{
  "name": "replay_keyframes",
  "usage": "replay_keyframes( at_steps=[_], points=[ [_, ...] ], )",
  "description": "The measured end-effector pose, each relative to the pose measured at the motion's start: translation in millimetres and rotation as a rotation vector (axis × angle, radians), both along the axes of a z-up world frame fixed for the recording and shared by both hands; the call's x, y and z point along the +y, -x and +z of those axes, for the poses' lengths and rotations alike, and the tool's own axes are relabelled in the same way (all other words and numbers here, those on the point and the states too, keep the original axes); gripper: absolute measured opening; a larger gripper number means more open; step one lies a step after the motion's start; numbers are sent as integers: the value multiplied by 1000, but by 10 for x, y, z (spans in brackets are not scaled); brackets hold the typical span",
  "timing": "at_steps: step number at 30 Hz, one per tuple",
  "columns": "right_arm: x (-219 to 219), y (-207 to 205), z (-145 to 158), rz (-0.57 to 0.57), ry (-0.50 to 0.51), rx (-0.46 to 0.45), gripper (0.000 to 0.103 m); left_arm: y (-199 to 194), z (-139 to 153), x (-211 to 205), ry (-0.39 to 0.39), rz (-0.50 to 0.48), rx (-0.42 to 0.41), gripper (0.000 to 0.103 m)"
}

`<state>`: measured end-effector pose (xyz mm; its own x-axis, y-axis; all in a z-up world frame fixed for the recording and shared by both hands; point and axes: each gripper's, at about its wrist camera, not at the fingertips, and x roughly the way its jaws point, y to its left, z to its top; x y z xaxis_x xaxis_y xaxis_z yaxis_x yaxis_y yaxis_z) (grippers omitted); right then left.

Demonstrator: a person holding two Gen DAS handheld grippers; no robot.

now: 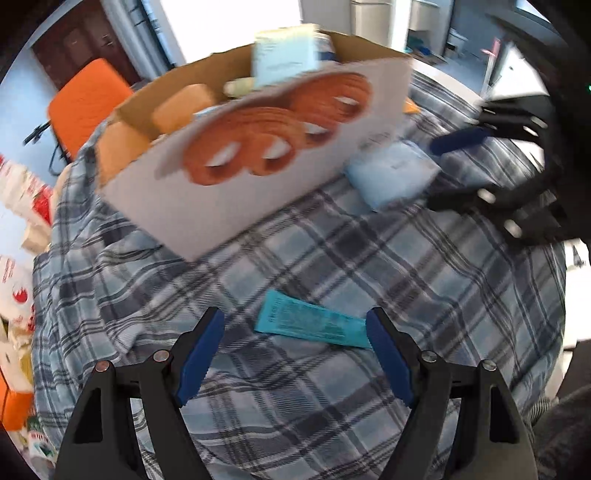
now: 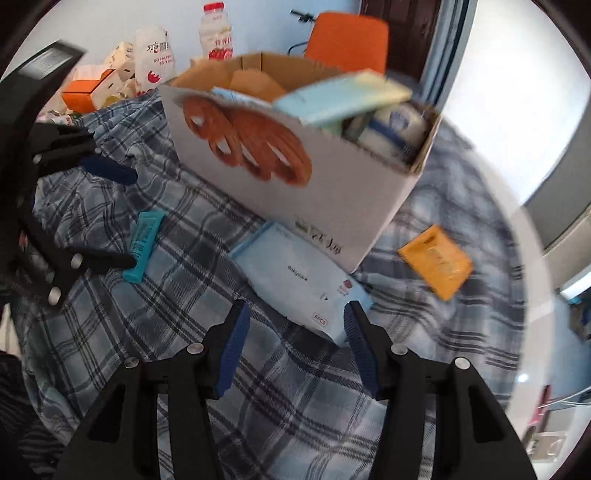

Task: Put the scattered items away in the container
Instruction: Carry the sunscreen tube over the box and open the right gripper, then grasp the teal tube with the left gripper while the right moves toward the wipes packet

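A cardboard box (image 1: 258,192) (image 2: 332,206) printed with orange rings stands on a blue plaid cloth (image 1: 369,273), holding several packets. A teal packet (image 1: 314,325) (image 2: 142,240) lies flat on the cloth. My left gripper (image 1: 295,321) (image 2: 125,216) hangs open just over it, one finger on each side of it and neither pad pressing. A pale blue wipes pack (image 2: 295,273) (image 1: 391,173) leans against the box's foot. My right gripper (image 2: 296,314) (image 1: 443,170) stands open at the pack's near corner with nothing gripped. An orange packet (image 2: 436,262) lies to the right of the box.
An orange chair (image 1: 88,96) (image 2: 347,40) stands behind the box. Snack bags (image 2: 147,55), a white drink bottle (image 2: 216,33) and an orange carton (image 2: 85,90) crowd the far left beyond the cloth. The cloth is rumpled near the left gripper.
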<state>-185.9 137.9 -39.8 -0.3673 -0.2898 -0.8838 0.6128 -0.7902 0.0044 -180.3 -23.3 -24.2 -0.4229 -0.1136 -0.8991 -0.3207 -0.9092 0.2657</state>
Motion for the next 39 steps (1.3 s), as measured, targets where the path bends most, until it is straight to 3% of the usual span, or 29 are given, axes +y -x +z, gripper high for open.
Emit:
replay_keyframes(
  at_steps=[4,9,14,17,19,20,21,22,25,33,34,35,36,38,39],
  points=[
    [47,123,-27,60,12,-8,52,111,-40,8,-21,2,-30,81],
    [9,96,-64,157,-4,-39,63,237,-179,-28,-65,-12,-120,84],
    [-93,92,-122,159,-55,-11,68,206,-248,10,-63,-38,-120,86],
    [-67,121,-128,128,-12,-27,68,208,-261,-4,-72,-18,-111,86],
    [-56,115,-115,117,18,-48,58,208,-264,-22,-63,-1,-105,86],
    [-62,97,-108,121,19,-54,47,208,-265,-32,-49,10,-100,84],
    [-71,67,-95,123,18,-50,42,207,-260,-43,-40,20,-92,75],
    [-83,31,-73,122,23,-43,39,204,-246,-57,-41,30,-85,76],
    [-87,-46,-12,136,38,-38,14,174,-186,-74,-71,28,-65,76],
    [-138,-288,63,176,51,5,11,71,57,1,-108,4,8,76],
    [-175,-293,86,177,31,49,13,60,89,15,-111,0,18,76],
    [-189,-285,103,171,13,95,21,48,119,44,-111,-4,26,76],
    [-183,-251,115,158,12,118,39,56,156,100,-110,-5,34,76],
    [-141,-120,119,134,58,93,64,83,257,113,-108,-5,49,76],
    [-119,-60,108,126,83,71,64,67,333,37,-108,-5,55,76]
  ],
)
